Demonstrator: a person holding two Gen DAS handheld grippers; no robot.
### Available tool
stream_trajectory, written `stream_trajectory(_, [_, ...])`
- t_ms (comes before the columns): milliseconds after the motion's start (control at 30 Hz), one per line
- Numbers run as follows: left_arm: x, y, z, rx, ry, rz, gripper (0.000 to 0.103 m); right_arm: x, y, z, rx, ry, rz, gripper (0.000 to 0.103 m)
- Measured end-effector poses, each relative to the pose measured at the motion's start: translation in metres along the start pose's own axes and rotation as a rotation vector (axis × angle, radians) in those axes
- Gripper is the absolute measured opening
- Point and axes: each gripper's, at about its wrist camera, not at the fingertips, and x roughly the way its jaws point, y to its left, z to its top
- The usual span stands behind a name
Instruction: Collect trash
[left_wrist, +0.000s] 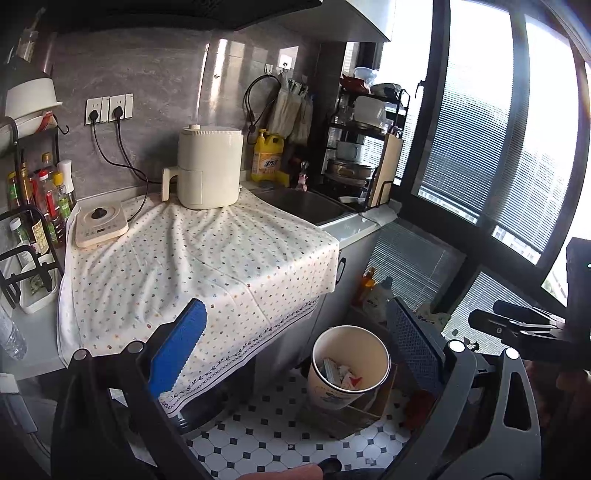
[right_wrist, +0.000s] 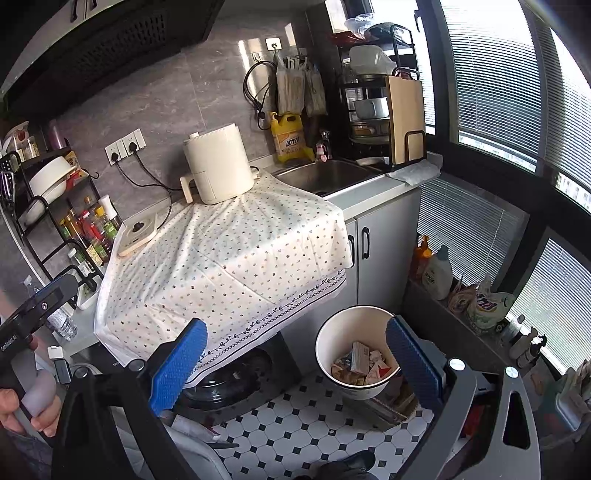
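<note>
A white paper bucket stands on the tiled floor below the counter, with crumpled wrappers and paper scraps inside. It also shows in the right wrist view with its trash. My left gripper is open and empty, above the counter's front edge and the bucket. My right gripper is open and empty, its right pad close over the bucket's rim. The dotted white cloth on the counter carries no loose trash that I can see.
A cream air fryer and a small scale sit on the cloth. A sink, yellow detergent jug and dish rack are at the back right. Sauce bottles stand left. Bottles and bags line the window ledge.
</note>
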Motion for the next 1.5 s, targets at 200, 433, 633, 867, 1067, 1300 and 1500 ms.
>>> stream_trajectory(200, [-0.001, 0.002, 0.000, -0.010, -0.004, -0.016, 0.097, 0.000, 0.000, -0.002, 0.007, 0.004, -0.020, 0.095])
stream_trajectory(433, [0.007, 0.005, -0.001, -0.013, 0.013, -0.039, 0.097, 0.000, -0.003, -0.001, 0.023, -0.007, -0.045, 0.095])
stream_trajectory(633, [0.011, 0.004, 0.000, -0.003, 0.021, -0.048, 0.097, 0.002, -0.003, 0.000, 0.029, -0.013, -0.049, 0.095])
stream_trajectory(867, [0.017, 0.005, 0.002, -0.005, 0.031, -0.061, 0.097, 0.006, -0.003, 0.002, 0.027, -0.021, -0.048, 0.095])
stream_trajectory(1067, [0.021, 0.008, 0.003, -0.022, 0.033, -0.067, 0.097, 0.010, -0.003, 0.001, 0.031, -0.010, -0.050, 0.095])
stream_trajectory(1300, [0.025, 0.006, 0.002, -0.020, 0.044, -0.071, 0.097, 0.014, -0.003, 0.003, 0.030, -0.007, -0.051, 0.095])
stream_trajectory(1500, [0.031, 0.005, 0.000, -0.015, 0.053, -0.073, 0.097, 0.017, -0.004, 0.004, 0.034, 0.001, -0.047, 0.095])
